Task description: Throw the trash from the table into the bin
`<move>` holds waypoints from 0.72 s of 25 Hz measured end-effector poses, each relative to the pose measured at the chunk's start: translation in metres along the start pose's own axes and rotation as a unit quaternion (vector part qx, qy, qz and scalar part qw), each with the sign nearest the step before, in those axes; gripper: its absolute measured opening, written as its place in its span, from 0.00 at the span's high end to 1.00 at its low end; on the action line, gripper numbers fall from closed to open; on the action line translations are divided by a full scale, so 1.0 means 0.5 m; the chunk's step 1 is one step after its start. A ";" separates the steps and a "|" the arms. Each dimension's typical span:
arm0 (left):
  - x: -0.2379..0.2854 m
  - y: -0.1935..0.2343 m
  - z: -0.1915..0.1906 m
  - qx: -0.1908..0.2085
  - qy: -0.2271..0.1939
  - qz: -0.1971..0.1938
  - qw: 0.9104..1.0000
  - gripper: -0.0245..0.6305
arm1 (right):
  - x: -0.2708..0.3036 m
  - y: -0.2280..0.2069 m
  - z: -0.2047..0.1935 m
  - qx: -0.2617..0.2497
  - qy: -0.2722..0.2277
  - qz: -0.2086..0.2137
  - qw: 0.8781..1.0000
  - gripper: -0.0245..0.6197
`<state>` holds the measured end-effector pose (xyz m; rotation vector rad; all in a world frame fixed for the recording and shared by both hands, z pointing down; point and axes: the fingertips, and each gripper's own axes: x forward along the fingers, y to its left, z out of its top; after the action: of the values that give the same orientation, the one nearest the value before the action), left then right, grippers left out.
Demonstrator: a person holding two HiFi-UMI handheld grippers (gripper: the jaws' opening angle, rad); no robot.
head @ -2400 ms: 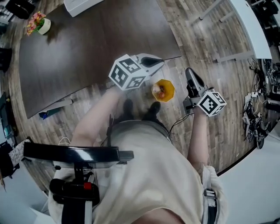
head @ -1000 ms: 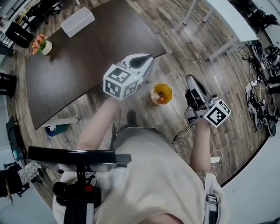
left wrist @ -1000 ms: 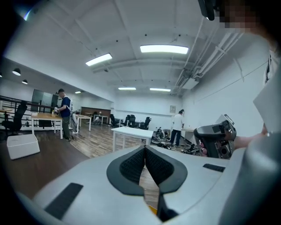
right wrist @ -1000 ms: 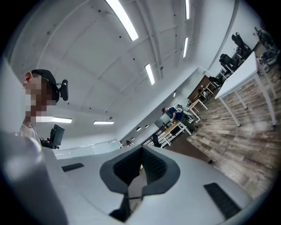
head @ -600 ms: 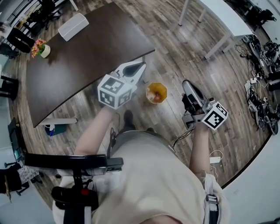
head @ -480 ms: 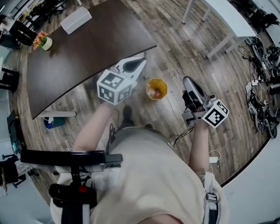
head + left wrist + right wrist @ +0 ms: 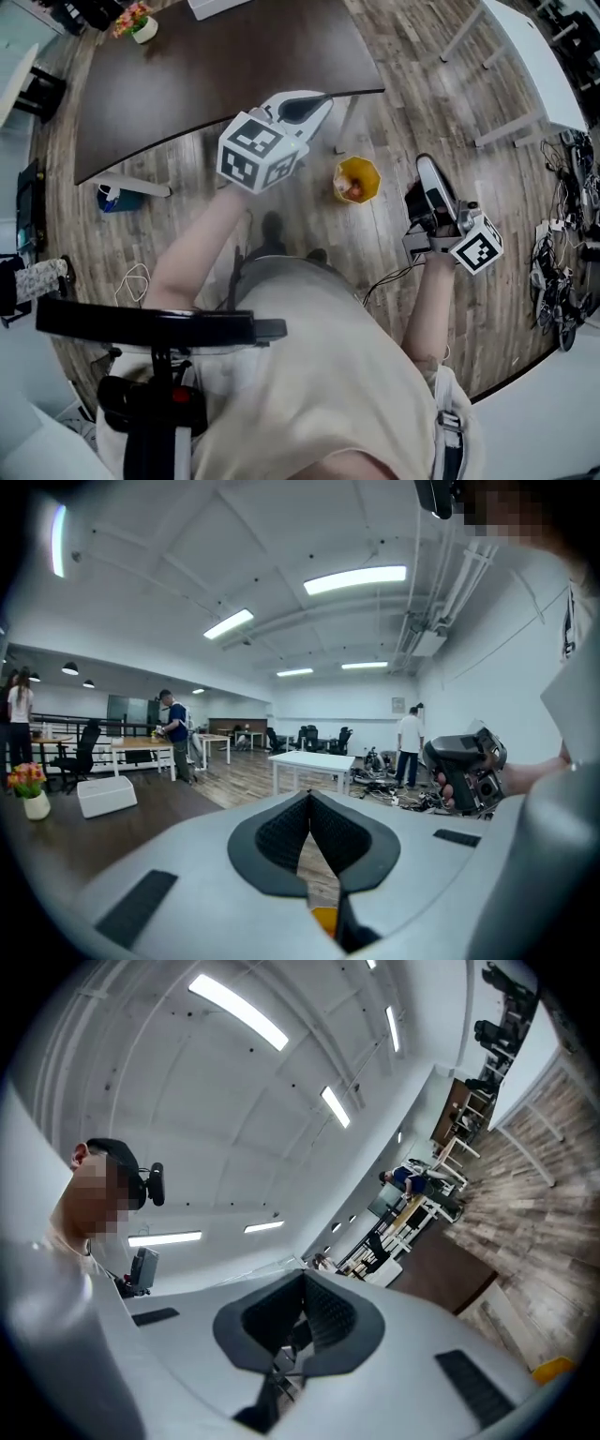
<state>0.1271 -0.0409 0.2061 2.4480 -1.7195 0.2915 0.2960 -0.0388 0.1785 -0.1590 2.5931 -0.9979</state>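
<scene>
An orange bin (image 7: 356, 180) stands on the wood floor just off the dark table (image 7: 216, 66), with some trash inside it. My left gripper (image 7: 323, 100) hovers by the table's near edge, up and left of the bin, its jaws shut with nothing between them. In the left gripper view the left gripper (image 7: 309, 799) looks across the room, and a bit of the orange bin (image 7: 323, 919) shows below its jaws. My right gripper (image 7: 424, 167) hangs right of the bin, also shut and empty. In its own view the right gripper (image 7: 302, 1283) tilts up at the ceiling, with the bin (image 7: 553, 1368) at the lower right.
On the table stand a flower pot (image 7: 139, 21) and a white box (image 7: 220, 5). White tables (image 7: 525, 66) stand to the right, and cables (image 7: 562, 281) lie on the floor beyond. People stand far off across the room (image 7: 174, 733).
The left gripper has shifted away from the bin toward the table's edge. The head view has swung, so the table now sits higher in the picture. Both grippers stay shut.
</scene>
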 end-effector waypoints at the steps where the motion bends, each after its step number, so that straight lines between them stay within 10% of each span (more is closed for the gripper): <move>1: -0.017 0.015 0.001 0.000 -0.002 0.009 1.000 0.94 | 0.016 0.007 -0.010 -0.005 0.008 0.004 1.000 0.94; 18: -0.164 0.317 0.039 -0.001 -0.055 -0.028 0.998 0.94 | 0.384 0.074 -0.161 -0.038 0.041 -0.006 0.998 0.94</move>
<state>-0.0476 -0.0238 0.1680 2.5498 -1.6882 0.1498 0.0888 -0.0047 0.1541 -0.1570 2.7096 -0.9289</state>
